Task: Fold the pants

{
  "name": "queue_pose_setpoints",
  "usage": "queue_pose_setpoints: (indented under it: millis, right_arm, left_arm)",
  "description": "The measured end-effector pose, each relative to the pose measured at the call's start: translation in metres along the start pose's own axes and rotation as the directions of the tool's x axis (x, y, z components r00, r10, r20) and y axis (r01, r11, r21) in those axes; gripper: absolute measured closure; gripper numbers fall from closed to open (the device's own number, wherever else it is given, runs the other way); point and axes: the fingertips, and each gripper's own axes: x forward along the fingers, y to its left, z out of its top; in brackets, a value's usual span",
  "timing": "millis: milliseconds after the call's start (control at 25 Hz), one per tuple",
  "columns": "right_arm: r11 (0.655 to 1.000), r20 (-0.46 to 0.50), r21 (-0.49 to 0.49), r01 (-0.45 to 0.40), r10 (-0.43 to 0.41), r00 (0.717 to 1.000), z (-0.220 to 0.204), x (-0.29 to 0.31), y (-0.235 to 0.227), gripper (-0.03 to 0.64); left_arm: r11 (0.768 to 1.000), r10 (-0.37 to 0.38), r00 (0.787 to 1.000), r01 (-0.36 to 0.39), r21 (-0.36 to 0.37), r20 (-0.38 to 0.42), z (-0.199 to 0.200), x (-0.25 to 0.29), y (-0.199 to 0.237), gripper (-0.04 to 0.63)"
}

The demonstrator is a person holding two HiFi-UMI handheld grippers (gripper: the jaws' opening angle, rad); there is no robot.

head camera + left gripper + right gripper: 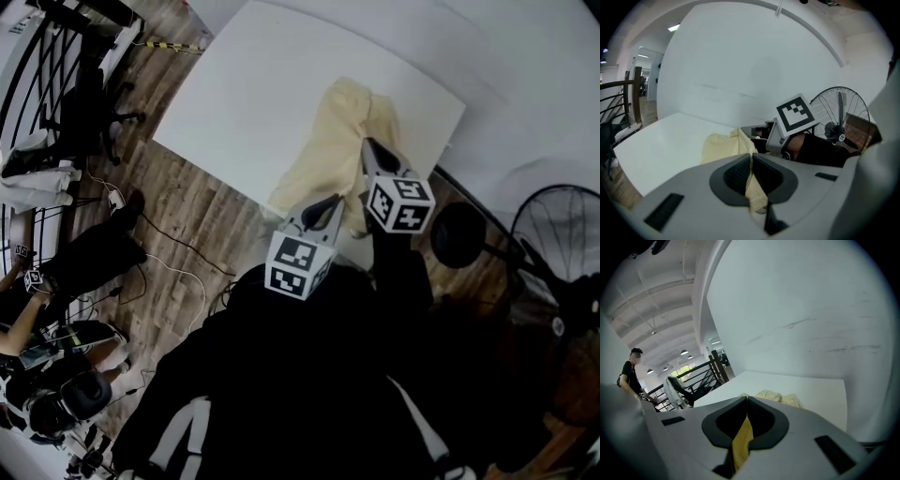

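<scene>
Black sleeves [405,277] fill the foreground of the head view, both forearms stretched forward and close together over the near edge of the white surface [244,84]. The left claw [330,204] is held low at that near edge, its marker cube [298,265] turned up toward the camera. The right claw [367,146] is reached further in over the surface, just right of the left one, with its own cube [398,202] tilted to the right.

The pale yellow pants [328,141] are spread from about the middle of the surface down to the near edge, where both claws meet them. In the left gripper view the jaws are seen pressed together on a fold of the pale fabric, which runs up between them and out onto the surface beyond. In the right gripper view the jaws are likewise clamped on a narrow strip of yellow cloth, and the far part of the pants is seen lying flat on the surface ahead.

A standing fan [562,234] is seen past the right edge of the surface, on the wooden floor [178,216]. A person [629,376] and a dark railing [701,376] are visible far to the left in the right gripper view.
</scene>
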Motion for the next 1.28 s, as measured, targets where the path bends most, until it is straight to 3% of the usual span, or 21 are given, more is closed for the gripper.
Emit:
queue_pose_setpoints:
  millis: [200,560,880,1280]
  right_arm:
    - [0.999,-0.016,0.033,0.036,-0.035,0.999,-0.019,-0.019,-0.03,0.607]
    - [0.996,-0.056,0.084,0.029,-0.024,0.998,-0.053,-0.045,-0.064,0.607]
    - [0.99,-0.127,0.12,0.069,-0.053,0.99,-0.093,-0.049,-0.092,0.607]
    - [0.984,-0.23,0.125,0.131,-0.1,0.968,-0.147,-0.05,-0.112,0.607]
  left_arm:
    - [0.997,-0.076,0.995,0.077,0.017,-0.062,-0.016,0.02,-0.034,0.577]
    - [0.983,-0.183,0.969,0.18,-0.034,-0.168,-0.043,0.04,-0.078,0.577]
    - [0.974,-0.219,0.939,0.225,-0.008,-0.265,-0.075,0.063,-0.094,0.577]
    - [0.963,-0.245,0.885,0.268,0.003,-0.396,-0.124,0.081,-0.107,0.577]
